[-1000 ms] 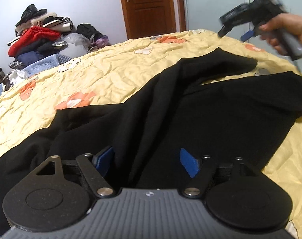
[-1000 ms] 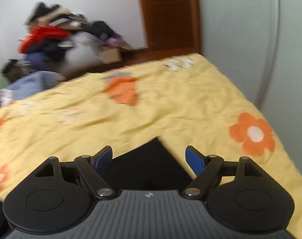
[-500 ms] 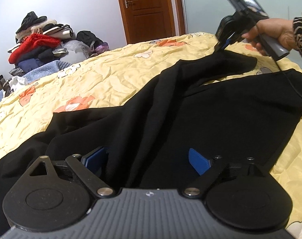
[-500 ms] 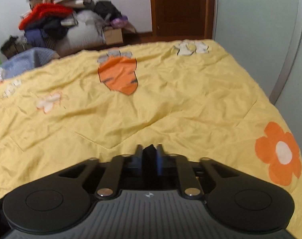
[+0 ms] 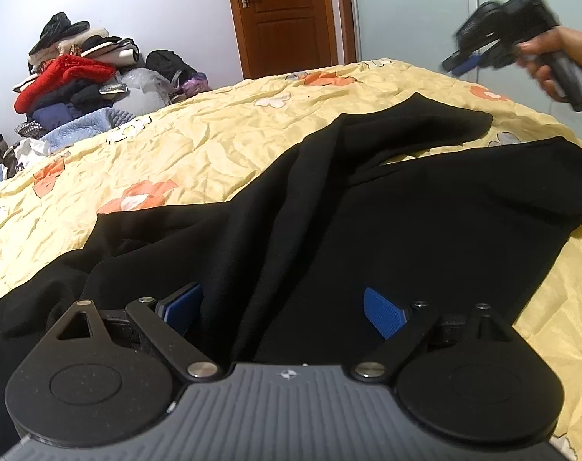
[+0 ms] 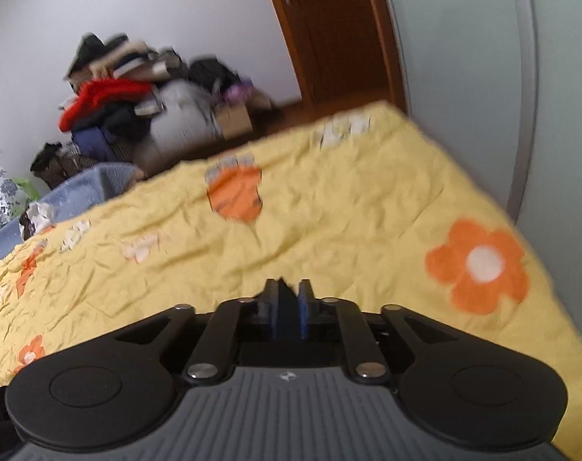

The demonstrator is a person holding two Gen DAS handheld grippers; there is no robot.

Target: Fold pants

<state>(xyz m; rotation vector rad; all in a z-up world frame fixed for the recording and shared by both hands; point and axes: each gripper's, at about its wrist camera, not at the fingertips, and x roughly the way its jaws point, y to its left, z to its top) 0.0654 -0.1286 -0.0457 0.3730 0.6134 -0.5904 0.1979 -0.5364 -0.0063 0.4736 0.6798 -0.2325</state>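
Crumpled black fabric pants (image 5: 367,207) lie on the yellow flowered bedspread (image 5: 199,146). The left gripper (image 5: 283,307) gapes wide over them. The right gripper (image 6: 289,307), lifted above the bed, is narrow and opening, empty.

Black pants (image 5: 367,211) – yellow bedspread (image 5: 214,146), orange flowers.

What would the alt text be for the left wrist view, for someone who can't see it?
Black pants lie rumpled on a yellow flowered bedspread, with the left gripper open over them. Upper right, a hand holds the right gripper above the bed.
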